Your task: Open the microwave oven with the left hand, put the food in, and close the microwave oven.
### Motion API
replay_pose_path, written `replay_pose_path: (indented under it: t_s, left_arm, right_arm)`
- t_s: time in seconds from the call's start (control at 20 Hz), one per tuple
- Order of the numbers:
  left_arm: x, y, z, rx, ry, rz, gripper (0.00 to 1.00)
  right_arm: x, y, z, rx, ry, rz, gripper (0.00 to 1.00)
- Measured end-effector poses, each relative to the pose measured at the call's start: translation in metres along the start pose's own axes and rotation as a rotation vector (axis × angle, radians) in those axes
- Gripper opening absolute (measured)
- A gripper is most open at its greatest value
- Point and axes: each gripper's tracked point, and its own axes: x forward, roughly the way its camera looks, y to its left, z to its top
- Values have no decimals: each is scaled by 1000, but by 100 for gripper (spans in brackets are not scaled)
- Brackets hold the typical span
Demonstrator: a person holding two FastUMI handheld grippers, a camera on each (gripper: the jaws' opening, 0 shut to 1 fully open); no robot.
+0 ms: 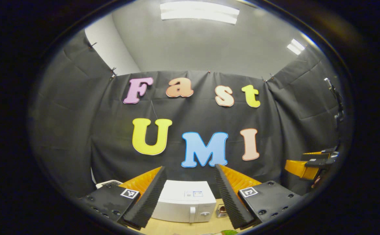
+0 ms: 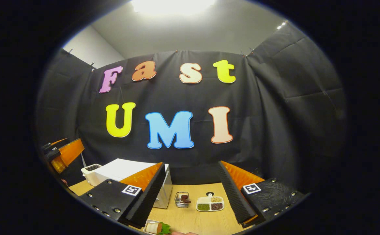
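The white microwave [image 1: 185, 202] stands on the wooden table with its door shut, a handle [image 1: 192, 213] and a knob on its right side. My left gripper [image 1: 190, 167] is open and held well back from it, with the microwave framed between its fingers. In the right gripper view the microwave [image 2: 121, 171] is at the left, partly behind a finger. The food [image 2: 157, 227], a roll with a green leaf on a small white dish, lies at the bottom edge. My right gripper [image 2: 191, 163] is open and empty above the table.
A white toaster [image 2: 90, 172] sits left of the microwave. Right of it are a small wire basket [image 2: 181, 199] and a divided white dish of beans [image 2: 210, 204]. The black cloth wall closes the back and sides. The other gripper [image 1: 307, 164] is at the far right.
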Motion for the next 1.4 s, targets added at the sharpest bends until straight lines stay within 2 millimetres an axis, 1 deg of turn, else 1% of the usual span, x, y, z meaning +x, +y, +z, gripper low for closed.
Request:
replay_pose_path:
  t_s: [0.1, 0.15, 0.2, 0.25, 0.3, 0.45, 0.55, 0.6, 0.65, 0.7, 0.8, 0.85, 0.9, 0.95, 1.0, 1.05, 1.1, 1.15, 1.2, 1.35, 1.4]
  left_arm:
    - [6, 10, -4, 9, -9, -9, 94]
    - [9, 13, -10, 5, -7, -15, 97]
    - [14, 14, -19, -3, 3, -28, 94]
    - [19, 13, -32, -11, 16, -41, 96]
    - [22, 14, -47, -21, 35, -54, 94]
    - [33, 14, -95, -44, 88, -81, 94]
    - [43, 17, -132, -34, 123, -80, 94]
    - [49, 15, -154, -33, 148, -83, 96]
    - [53, 11, -175, -35, 176, -89, 94]
    - [59, 8, -196, -31, 201, -98, 96]
    - [71, -1, -243, -16, 259, -122, 94]
    - [76, -4, -262, -12, 287, -130, 94]
    - [81, -7, -279, -17, 306, -134, 98]
    - [86, -8, -296, -13, 330, -131, 96]
    - [91, -9, -314, -3, 362, -130, 94]
    - [97, -10, -331, 3, 393, -130, 94]
    - [102, -11, -347, 8, 417, -130, 98]
    - [108, -11, -359, 4, 438, -128, 98]
    - [113, -11, -373, -4, 461, -122, 94]
    - [127, -14, -404, -18, 516, -111, 92]
    - [131, -13, -412, -21, 532, -102, 86]
  right_arm:
    - [-1, 8, 4, 13, -9, -7, 97]
    - [0, 11, 3, 20, -12, -11, 97]
    - [1, 13, 3, 28, -17, -19, 97]
    - [2, 14, 1, 35, -20, -27, 97]
    - [3, 17, 0, 40, -20, -30, 97]
    - [7, 17, -6, 20, -10, -51, 97]
    - [9, 15, -8, -2, -7, -64, 97]
    - [10, 12, -11, -14, -1, -75, 97]
    - [10, 8, -13, -22, 4, -85, 97]
    - [10, 5, -16, -27, 9, -95, 97]
    - [10, -1, -24, -38, 28, -112, 97]
    - [10, -4, -28, -46, 40, -121, 97]
    - [9, -7, -32, -55, 53, -129, 97]
    - [9, -10, -37, -64, 66, -136, 97]
    - [10, -14, -41, -73, 78, -145, 94]
    - [10, -17, -44, -79, 90, -154, 94]
    - [10, -20, -48, -80, 101, -163, 97]
    - [10, -21, -51, -78, 110, -167, 97]
    - [11, -23, -54, -80, 119, -169, 97]
    - [16, -28, -61, -103, 140, -180, 97]
    - [17, -28, -63, -105, 147, -181, 97]
